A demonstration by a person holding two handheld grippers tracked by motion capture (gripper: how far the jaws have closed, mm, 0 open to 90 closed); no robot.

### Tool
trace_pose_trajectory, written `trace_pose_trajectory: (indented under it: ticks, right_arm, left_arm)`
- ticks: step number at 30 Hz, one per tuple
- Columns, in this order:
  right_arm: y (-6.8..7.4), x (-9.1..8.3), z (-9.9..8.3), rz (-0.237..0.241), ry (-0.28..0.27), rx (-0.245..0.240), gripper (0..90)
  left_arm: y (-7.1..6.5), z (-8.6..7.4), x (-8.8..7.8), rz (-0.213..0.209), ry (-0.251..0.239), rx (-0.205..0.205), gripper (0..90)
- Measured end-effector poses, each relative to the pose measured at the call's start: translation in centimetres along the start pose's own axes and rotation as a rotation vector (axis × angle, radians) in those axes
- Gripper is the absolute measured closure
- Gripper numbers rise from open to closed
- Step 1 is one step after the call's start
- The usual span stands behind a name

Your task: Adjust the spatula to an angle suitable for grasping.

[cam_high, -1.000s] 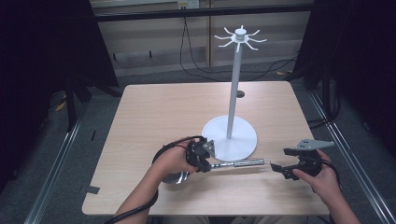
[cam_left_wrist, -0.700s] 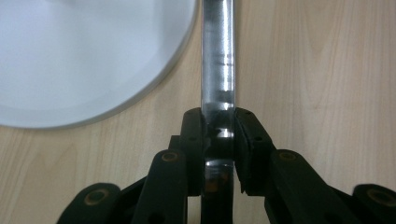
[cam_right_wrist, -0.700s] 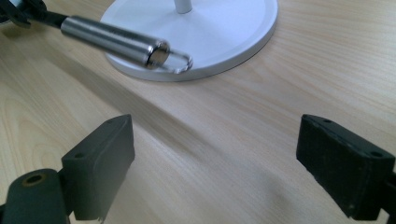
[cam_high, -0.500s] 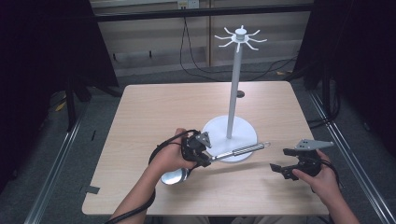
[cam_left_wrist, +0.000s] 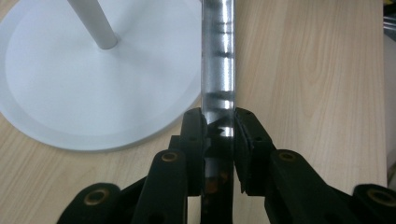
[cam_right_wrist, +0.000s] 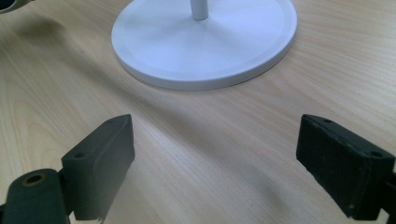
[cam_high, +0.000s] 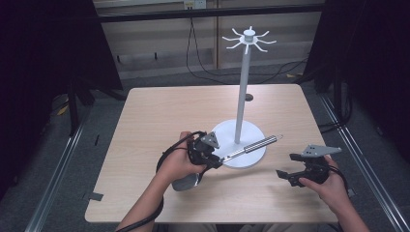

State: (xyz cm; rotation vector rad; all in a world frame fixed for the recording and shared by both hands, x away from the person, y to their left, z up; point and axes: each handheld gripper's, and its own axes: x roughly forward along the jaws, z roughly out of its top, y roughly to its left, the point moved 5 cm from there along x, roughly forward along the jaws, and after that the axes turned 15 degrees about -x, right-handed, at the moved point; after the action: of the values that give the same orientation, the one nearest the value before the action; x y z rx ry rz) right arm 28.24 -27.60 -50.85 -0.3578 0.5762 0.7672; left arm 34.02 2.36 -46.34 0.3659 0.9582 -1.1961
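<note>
Steel ladle (cam_high: 244, 149) is clamped by its handle in the left gripper (cam_high: 211, 155), slanting over the white stand's base (cam_high: 251, 157). Right gripper (cam_high: 285, 175) hovers near the table's (cam_high: 159, 111) front edge, jaws wide, holding nothing.

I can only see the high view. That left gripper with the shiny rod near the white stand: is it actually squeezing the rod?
Observer: Yes. In the left gripper view, the left gripper has both black pads pressed on the metal handle, one on each side.
Operator: And the right gripper, is anything in it?
Observer: No. In its own view the right gripper stands wide open, with bare table between its jaws.
Operator: What is it aimed at?
Observer: The white base of the stand, which lies just ahead, apart from the jaws.
</note>
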Motion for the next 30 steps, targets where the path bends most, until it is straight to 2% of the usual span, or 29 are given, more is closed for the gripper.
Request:
trace_pose_trajectory:
  ticks: [5,13,14,16,24,27,30]
  right_arm:
    - [0.2,0.1,0.3,0.005,-0.013,0.003,10.7]
    - [0.4,0.2,0.6,0.015,-0.053,0.052,11.0]
    - [0.4,0.3,0.6,0.019,-0.054,0.053,11.1]
    - [0.6,0.3,0.7,0.021,-0.055,0.052,11.1]
    - [1.0,0.6,1.3,0.03,-0.072,0.044,11.1]
    - [1.2,0.6,1.4,0.033,-0.076,0.049,11.1]
    - [1.3,0.7,1.6,0.038,-0.086,0.056,11.9]
  left_arm:
    - [-0.2,0.3,-0.1,0.009,-0.034,-0.008,75.3]
    - [-0.8,0.9,0.0,0.017,-0.088,-0.012,75.3]
    - [-0.9,1.0,0.1,0.021,-0.111,-0.025,75.3]
    - [-0.9,1.2,0.0,0.022,-0.127,-0.028,75.3]
    - [-1.5,1.6,0.1,0.019,-0.173,-0.057,75.3]
    - [-1.6,1.6,0.1,0.022,-0.178,-0.046,75.3]
    - [-1.7,1.7,0.3,0.023,-0.2,-0.065,75.3]
